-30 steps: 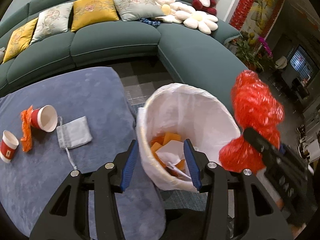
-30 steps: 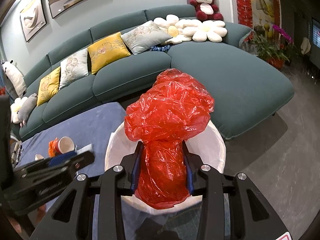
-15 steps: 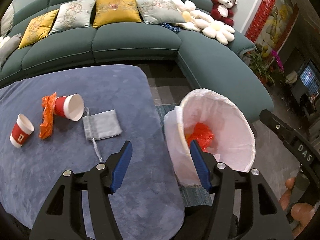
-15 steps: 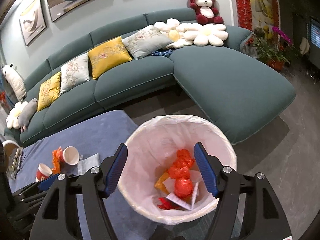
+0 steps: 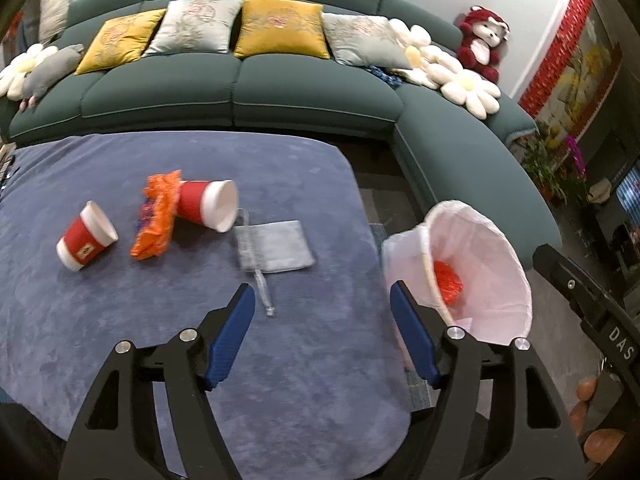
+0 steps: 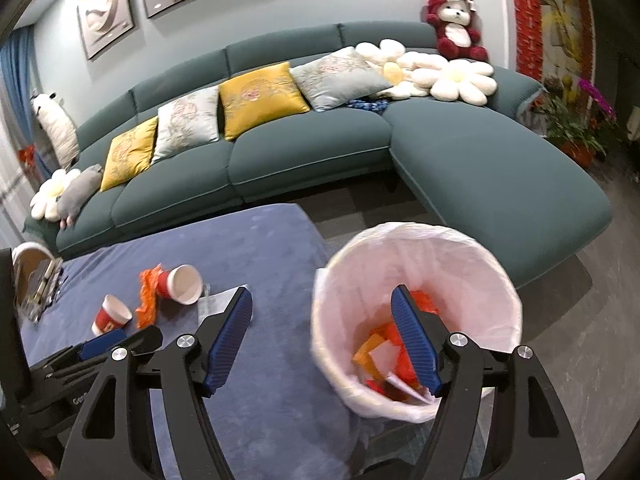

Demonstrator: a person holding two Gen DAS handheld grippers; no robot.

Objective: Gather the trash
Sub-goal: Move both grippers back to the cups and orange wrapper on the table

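Flanking bin (image 6: 416, 320) w/ both grippers' fingers spread, empty; cups (image 5: 208, 210), wrapper (image 5: 156, 216), pouch (image 5: 276, 250) beside on table (image 5: 160, 320).

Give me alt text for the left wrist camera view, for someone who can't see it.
The open left gripper, jaws wide apart and holding nothing, hovers over a blue table with two tipped red paper cups, an orange wrapper and a grey pouch. A white-lined trash bin beside it holds red plastic; a green sofa curves behind.
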